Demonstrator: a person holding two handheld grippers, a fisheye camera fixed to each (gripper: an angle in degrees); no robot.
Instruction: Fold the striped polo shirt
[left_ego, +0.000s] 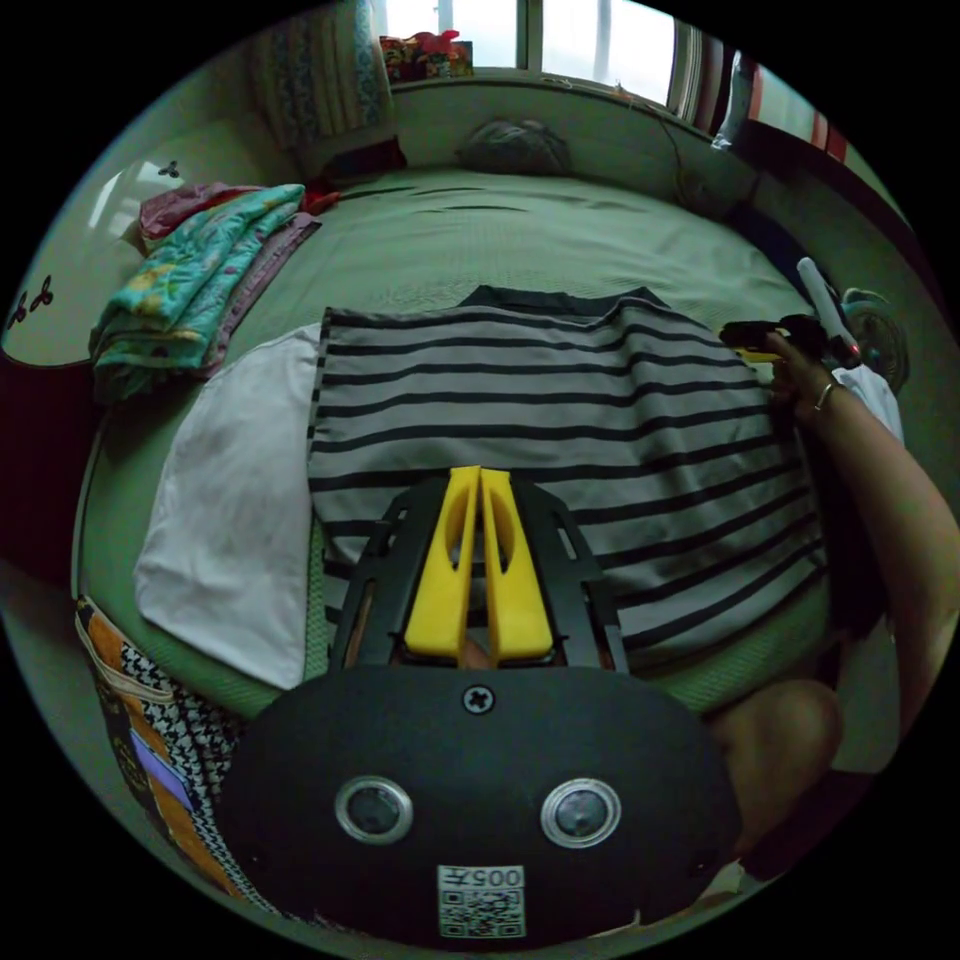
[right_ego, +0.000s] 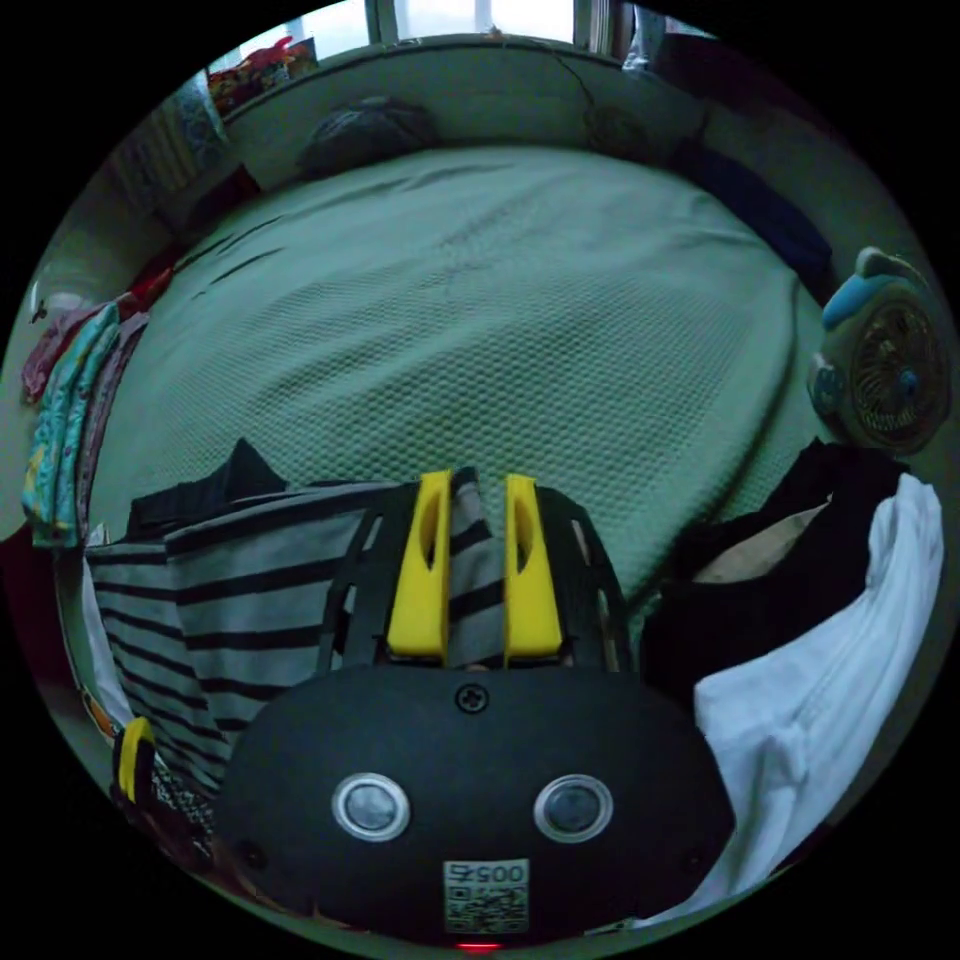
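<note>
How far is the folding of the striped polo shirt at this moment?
Done: the striped polo shirt lies flat on the bed, its sides apparently folded in. In hand: the right claw has shirt fabric between its jaws at one edge; the left claw, nearly closed, hovers over the near edge. Left: the final fold, it seems.

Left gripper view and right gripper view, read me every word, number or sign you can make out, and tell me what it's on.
Code sticker on the left gripper: a code square and a few characters, too small to read.
Second code sticker on the right gripper: the same, too blurred to read.
Striped polo shirt: no lettering visible.
</note>
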